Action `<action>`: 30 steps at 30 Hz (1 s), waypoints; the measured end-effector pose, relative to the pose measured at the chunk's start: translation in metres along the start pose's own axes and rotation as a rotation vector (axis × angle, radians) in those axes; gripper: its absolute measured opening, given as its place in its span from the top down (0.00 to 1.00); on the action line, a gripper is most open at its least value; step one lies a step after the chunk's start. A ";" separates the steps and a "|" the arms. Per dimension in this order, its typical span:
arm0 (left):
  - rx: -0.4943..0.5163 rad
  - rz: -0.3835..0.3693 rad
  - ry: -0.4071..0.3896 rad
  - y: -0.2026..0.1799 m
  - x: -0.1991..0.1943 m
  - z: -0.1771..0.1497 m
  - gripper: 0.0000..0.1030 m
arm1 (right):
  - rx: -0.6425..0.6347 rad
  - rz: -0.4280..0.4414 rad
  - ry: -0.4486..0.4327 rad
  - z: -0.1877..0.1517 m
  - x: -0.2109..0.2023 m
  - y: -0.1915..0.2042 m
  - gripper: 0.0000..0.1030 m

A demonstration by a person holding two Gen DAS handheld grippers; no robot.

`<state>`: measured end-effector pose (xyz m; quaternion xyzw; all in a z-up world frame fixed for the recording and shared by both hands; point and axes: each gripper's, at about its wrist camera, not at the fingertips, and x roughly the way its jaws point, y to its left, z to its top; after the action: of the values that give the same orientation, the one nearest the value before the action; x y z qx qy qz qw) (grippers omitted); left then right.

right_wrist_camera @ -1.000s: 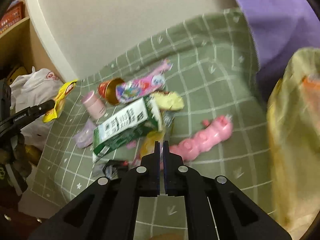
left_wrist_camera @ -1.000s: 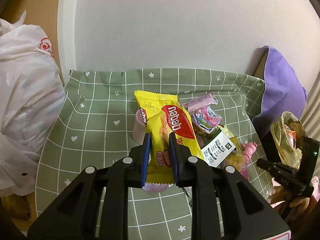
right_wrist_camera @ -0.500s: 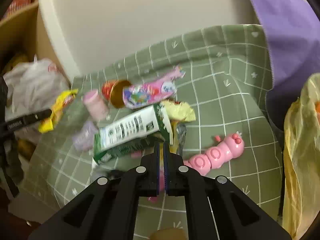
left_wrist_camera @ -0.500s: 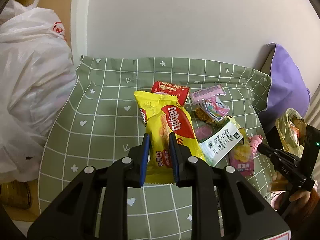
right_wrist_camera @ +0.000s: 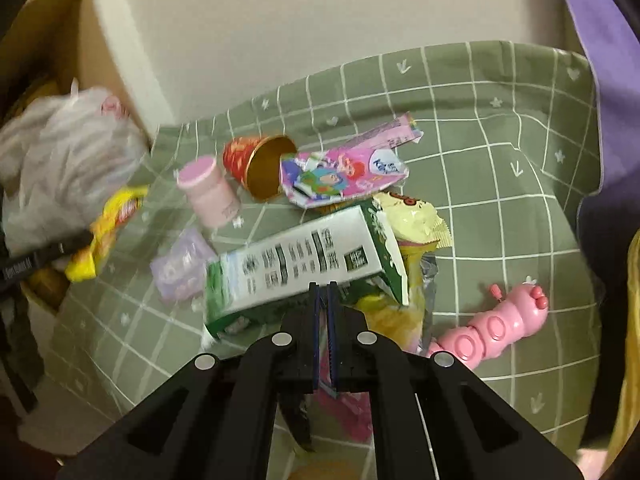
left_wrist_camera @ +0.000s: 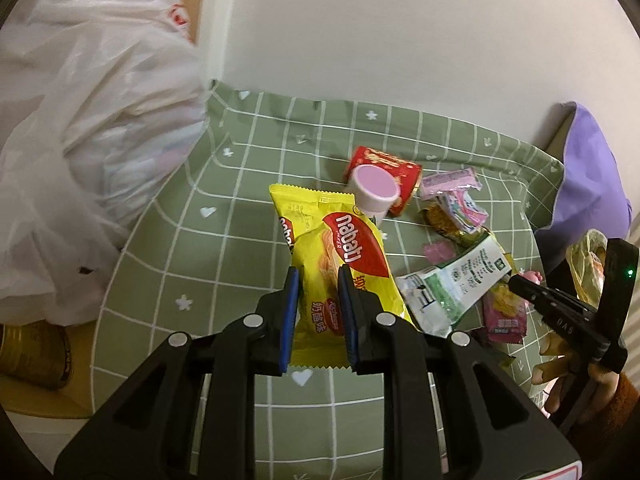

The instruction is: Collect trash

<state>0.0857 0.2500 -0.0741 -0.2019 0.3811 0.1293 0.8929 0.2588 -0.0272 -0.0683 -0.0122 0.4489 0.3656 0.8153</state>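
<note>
My left gripper (left_wrist_camera: pixel 318 276) is shut on a yellow Nabati wafer packet (left_wrist_camera: pixel 336 256) and holds it above the green checked cloth (left_wrist_camera: pixel 240 184); the packet also shows in the right wrist view (right_wrist_camera: pixel 108 232). My right gripper (right_wrist_camera: pixel 323 286) is shut with nothing visible between its fingers, above a green and white carton (right_wrist_camera: pixel 304 264). The right gripper also shows in the left wrist view (left_wrist_camera: pixel 520 284). Trash on the cloth: a red cup (right_wrist_camera: pixel 256 160), a pink bottle (right_wrist_camera: pixel 210 192), a pink wrapper (right_wrist_camera: pixel 344 172), a pale yellow snack bag (right_wrist_camera: pixel 412 216).
A white plastic bag (left_wrist_camera: pixel 80 152) bulges at the left of the cloth. A yellow plastic bag (left_wrist_camera: pixel 588 260) hangs at the far right near a purple cushion (left_wrist_camera: pixel 592 184). A pink caterpillar toy (right_wrist_camera: pixel 496 324) lies on the cloth. A wall stands behind.
My left gripper has drawn back and risen with the yellow packet, so the red cup and pink bottle show beyond it. My right gripper has moved closer over the carton, still shut.
</note>
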 end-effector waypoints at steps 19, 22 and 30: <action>-0.004 0.026 0.046 0.016 0.009 -0.007 0.82 | -0.170 0.105 0.063 -0.006 0.012 0.031 0.95; -0.022 0.029 0.044 0.020 0.011 -0.007 0.82 | -0.230 0.089 0.162 -0.036 0.003 0.031 0.95; -0.037 0.025 0.062 0.022 0.017 -0.011 0.80 | -0.292 0.086 0.301 -0.054 0.027 0.043 0.94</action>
<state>0.0817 0.2661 -0.0989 -0.2177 0.4086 0.1412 0.8751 0.2023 0.0013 -0.1076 -0.1654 0.5082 0.4551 0.7122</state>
